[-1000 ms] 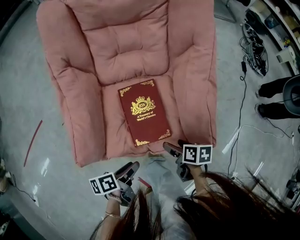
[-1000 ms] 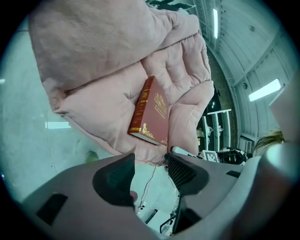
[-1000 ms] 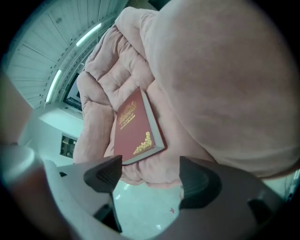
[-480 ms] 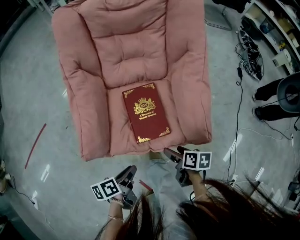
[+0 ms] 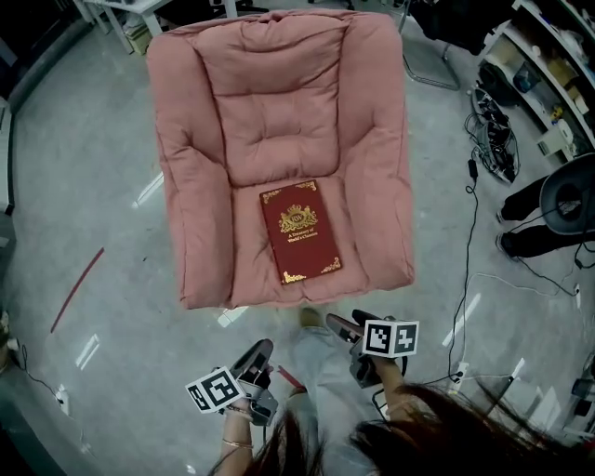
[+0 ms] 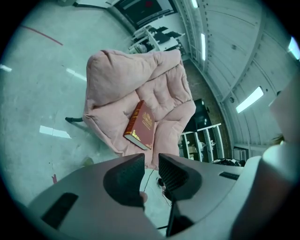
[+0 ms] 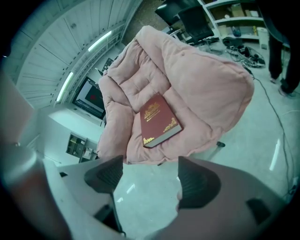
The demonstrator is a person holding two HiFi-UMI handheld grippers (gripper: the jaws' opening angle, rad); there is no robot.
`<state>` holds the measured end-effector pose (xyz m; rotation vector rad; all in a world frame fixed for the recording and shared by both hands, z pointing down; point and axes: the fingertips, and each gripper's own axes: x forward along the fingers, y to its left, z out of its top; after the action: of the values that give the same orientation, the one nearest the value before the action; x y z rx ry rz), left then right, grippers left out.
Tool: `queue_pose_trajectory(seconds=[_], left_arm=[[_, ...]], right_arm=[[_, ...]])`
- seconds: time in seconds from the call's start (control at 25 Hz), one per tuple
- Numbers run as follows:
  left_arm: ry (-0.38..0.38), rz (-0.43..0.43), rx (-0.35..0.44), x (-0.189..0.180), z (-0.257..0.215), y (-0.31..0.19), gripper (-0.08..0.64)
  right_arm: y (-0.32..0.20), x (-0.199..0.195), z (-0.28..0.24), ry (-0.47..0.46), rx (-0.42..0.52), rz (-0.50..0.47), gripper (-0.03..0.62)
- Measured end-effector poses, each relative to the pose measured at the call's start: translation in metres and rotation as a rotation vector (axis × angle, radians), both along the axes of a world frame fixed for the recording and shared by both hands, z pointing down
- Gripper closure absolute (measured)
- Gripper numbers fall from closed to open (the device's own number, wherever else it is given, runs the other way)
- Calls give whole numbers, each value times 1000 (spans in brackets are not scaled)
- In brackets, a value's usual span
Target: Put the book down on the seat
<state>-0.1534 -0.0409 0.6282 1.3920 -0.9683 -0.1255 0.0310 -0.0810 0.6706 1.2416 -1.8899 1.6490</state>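
Observation:
A dark red book [image 5: 299, 232] with gold print lies flat, cover up, on the seat of a pink armchair [image 5: 279, 112]. Both grippers hang over the floor in front of the chair, well short of it. My left gripper [image 5: 261, 352] is closing, a narrow gap still showing and nothing between the jaws. My right gripper [image 5: 340, 325] stands open and empty. The left gripper view shows the book [image 6: 142, 126] far beyond the jaws [image 6: 151, 162]. In the right gripper view the book [image 7: 159, 119] lies ahead of the wide-set jaws [image 7: 150, 172].
Grey concrete floor surrounds the chair. Cables [image 5: 476, 177] trail across the floor at the right, beside shelves [image 5: 548, 56] and a person's dark legs [image 5: 535, 218]. A red strip [image 5: 79, 286] lies on the floor at the left. White furniture [image 5: 121, 14] stands behind the chair.
Both grippers and the view have drawn back from the chair, which now sits farther off and higher in the picture. The book stays on the seat.

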Motion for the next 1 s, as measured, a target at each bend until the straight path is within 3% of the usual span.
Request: queue_pose_trajectory(seconds=[0.36, 0.44, 0.64, 1.0], left_arm=[[31, -54, 78, -11, -43, 25, 465], [23, -70, 97, -14, -58, 29, 510], [1, -60, 162, -16, -97, 41, 519], [23, -42, 248, -14, -158, 68, 552]], right_arm=[[32, -15, -39, 11, 58, -46, 209], [39, -19, -53, 20, 85, -62, 209], [56, -28, -87, 31, 143, -101, 209], [77, -30, -153, 13, 242, -49, 210]])
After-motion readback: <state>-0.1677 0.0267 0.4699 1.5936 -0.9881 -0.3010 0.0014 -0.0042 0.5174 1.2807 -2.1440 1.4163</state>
